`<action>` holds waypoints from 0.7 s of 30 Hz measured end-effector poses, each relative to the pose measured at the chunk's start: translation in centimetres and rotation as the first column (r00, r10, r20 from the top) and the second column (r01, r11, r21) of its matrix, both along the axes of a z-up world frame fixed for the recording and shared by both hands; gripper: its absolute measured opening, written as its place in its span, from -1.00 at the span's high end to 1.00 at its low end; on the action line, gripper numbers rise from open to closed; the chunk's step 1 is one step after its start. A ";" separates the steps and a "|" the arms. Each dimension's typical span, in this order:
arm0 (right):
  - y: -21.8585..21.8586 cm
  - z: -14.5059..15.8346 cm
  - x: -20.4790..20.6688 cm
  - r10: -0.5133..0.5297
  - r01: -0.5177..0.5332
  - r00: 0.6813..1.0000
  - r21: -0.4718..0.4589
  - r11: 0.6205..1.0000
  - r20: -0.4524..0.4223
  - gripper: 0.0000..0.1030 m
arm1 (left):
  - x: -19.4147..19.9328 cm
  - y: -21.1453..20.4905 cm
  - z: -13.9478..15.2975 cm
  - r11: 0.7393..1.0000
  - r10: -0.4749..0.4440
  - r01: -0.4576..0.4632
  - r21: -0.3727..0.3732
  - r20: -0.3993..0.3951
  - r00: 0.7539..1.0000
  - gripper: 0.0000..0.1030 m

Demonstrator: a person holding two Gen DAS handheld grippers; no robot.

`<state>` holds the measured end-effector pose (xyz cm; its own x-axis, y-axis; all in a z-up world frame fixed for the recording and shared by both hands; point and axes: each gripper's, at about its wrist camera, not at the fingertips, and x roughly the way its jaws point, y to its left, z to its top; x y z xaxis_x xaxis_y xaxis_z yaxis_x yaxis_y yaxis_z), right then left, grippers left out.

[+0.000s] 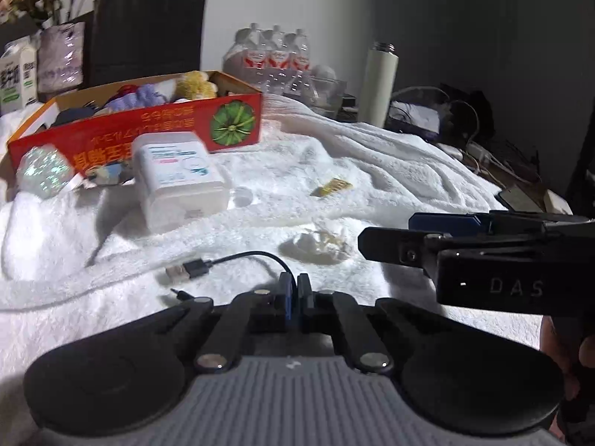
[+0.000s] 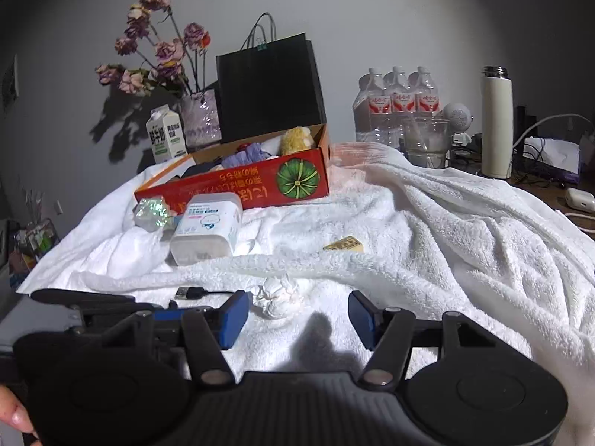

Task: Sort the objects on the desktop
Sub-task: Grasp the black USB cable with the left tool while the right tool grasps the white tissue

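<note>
Left wrist view: left tongs pressed together on the black cable; right tongs spread, nothing between, near the paper wad. Box already holds soft toys; wad, white container, gold packet and cable are still on the towel, so sorting looks partway
</note>
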<state>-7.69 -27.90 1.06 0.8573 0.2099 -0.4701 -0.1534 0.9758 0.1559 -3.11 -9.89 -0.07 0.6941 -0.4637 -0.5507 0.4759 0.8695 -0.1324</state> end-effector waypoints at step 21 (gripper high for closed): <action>5.8 3.0 -4.9 0.153 -0.141 0.986 -0.142 0.980 0.073 0.74 | -8.6 9.2 6.2 0.950 0.311 -0.301 -0.079 0.211 0.927 0.94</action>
